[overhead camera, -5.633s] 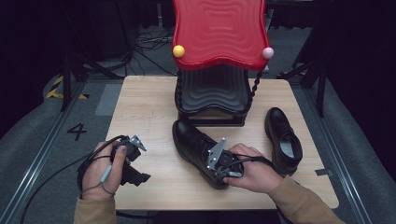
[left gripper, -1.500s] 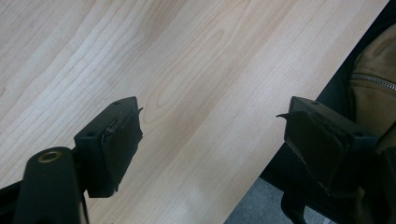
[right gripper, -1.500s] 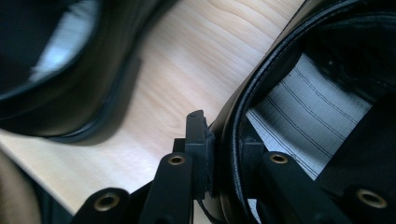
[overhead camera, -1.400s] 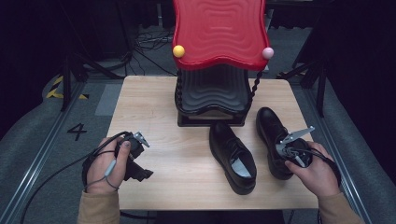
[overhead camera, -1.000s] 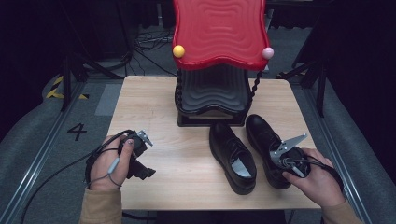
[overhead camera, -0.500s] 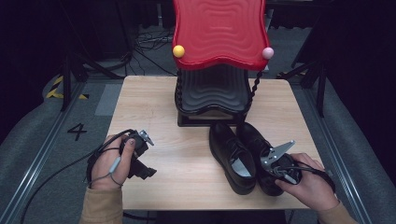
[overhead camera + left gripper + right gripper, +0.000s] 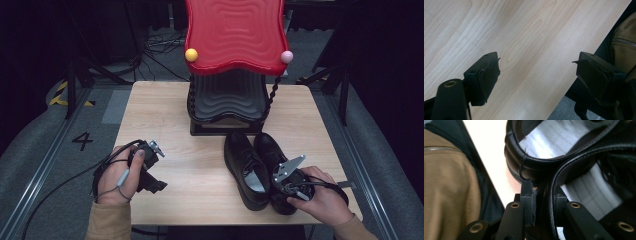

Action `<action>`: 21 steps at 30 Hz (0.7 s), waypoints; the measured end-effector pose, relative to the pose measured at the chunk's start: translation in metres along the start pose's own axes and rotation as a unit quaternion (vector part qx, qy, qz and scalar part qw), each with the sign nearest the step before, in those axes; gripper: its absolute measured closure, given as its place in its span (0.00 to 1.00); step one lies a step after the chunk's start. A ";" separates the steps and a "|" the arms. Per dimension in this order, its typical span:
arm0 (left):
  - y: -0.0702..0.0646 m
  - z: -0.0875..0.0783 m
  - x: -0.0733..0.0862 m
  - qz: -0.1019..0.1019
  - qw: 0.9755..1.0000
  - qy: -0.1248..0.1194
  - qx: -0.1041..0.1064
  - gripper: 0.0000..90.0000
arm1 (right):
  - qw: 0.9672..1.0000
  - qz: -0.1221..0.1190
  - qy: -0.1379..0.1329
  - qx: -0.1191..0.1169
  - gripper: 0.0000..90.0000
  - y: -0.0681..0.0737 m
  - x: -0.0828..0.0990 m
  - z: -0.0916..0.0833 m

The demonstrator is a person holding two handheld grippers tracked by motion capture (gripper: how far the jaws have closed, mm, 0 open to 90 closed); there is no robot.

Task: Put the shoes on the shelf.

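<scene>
A: Where are the shoes relative to the edges?

B: Both on the right half of the worktop (image 7: 165, 125). Left shoe (image 7: 245, 167) and right shoe (image 7: 274, 165) sit side by side, flanks touching, toes toward the black stand (image 7: 227, 107) with the red wavy top (image 7: 234, 32). Toes are just short of the stand base. Heels are near the front edge, the right shoe's heel closest to it.

A: Free room?

B: Wide bare strip of wood between the left shoe and the left tool (image 7: 150, 167). Narrower bare band to the right of the pair before the right edge. Behind the shoes the stand blocks the way.

A: Right tool?

B: Right tool (image 7: 290, 187) is at the right shoe's heel. In the right gripper view one jaw is outside the heel collar and one inside, on the grey lining, with the collar rim (image 7: 550, 202) clamped between them. The jaws have just been easing apart a little, but the pads are on the leather, so it's gripping the right shoe. Right hand (image 7: 322, 197) comes in from the front-right corner, wrist low, grey plate tilted up toward the stand.

A: Left?

B: Left hand (image 7: 117, 177) rests near the front-left corner, cable looped over the fingers. Left tool points across the worktop toward the shoes. The left gripper view has its jaws spread wide over bare wood close to the front edge, nothing between them. A tan sleeve (image 7: 624, 47) sits past that edge.
</scene>
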State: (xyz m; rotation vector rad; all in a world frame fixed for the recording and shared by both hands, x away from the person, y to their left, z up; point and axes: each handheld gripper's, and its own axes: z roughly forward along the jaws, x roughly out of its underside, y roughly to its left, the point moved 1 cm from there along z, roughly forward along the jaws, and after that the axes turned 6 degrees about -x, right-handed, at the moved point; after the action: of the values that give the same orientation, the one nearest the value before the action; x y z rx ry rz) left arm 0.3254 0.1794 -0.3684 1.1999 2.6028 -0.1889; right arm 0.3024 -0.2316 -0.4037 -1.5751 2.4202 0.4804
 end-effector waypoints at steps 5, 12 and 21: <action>0.000 0.000 -0.001 0.003 1.000 -0.002 0.001 0.22 | 1.000 0.012 -0.005 0.012 0.86 0.001 0.001 -0.003; 0.000 0.000 -0.002 0.004 1.000 0.000 0.001 0.21 | 0.999 0.021 0.001 0.042 0.87 -0.004 0.002 -0.001; -0.002 -0.002 -0.002 0.005 1.000 -0.002 0.000 0.22 | 0.999 0.020 0.018 0.033 0.87 -0.005 0.000 0.011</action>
State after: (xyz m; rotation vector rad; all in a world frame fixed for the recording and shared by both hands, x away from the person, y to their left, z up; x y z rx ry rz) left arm 0.3250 0.1768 -0.3661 1.2113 2.5934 -0.1900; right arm 0.3065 -0.2293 -0.4149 -1.5235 2.4717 0.3784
